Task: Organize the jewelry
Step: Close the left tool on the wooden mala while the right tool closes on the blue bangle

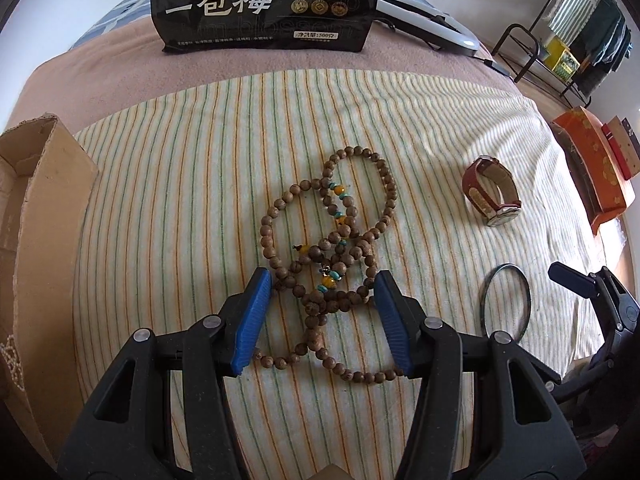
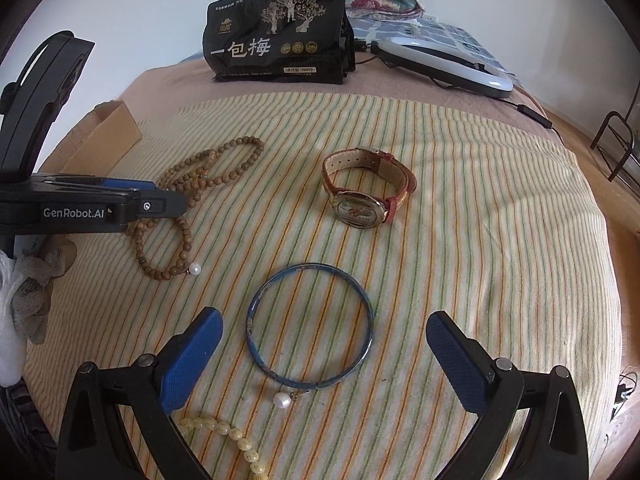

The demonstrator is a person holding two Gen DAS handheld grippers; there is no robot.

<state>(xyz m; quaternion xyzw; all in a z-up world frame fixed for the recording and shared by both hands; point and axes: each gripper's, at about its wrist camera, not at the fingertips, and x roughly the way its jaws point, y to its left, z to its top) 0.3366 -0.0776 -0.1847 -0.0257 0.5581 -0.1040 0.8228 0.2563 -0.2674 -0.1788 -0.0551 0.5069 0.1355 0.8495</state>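
A long string of brown wooden beads (image 1: 332,256) with yellow and turquoise accents lies tangled on the striped towel (image 1: 200,184). My left gripper (image 1: 323,294) is open low over it, its blue pads either side of the bead pile. The beads also show in the right wrist view (image 2: 188,200), beside the left gripper (image 2: 120,200). A red-strapped watch (image 2: 366,192) lies at mid towel. A blue bangle (image 2: 312,326) lies between the pads of my open right gripper (image 2: 324,354). Two pearl earrings (image 2: 282,400) and a cream bead string (image 2: 236,436) lie near it.
An open cardboard box (image 1: 44,208) stands at the towel's left edge. A black snack bag (image 2: 276,36) and a white ring light (image 2: 444,60) sit at the back of the bed. An orange box (image 1: 596,168) stands off the right side.
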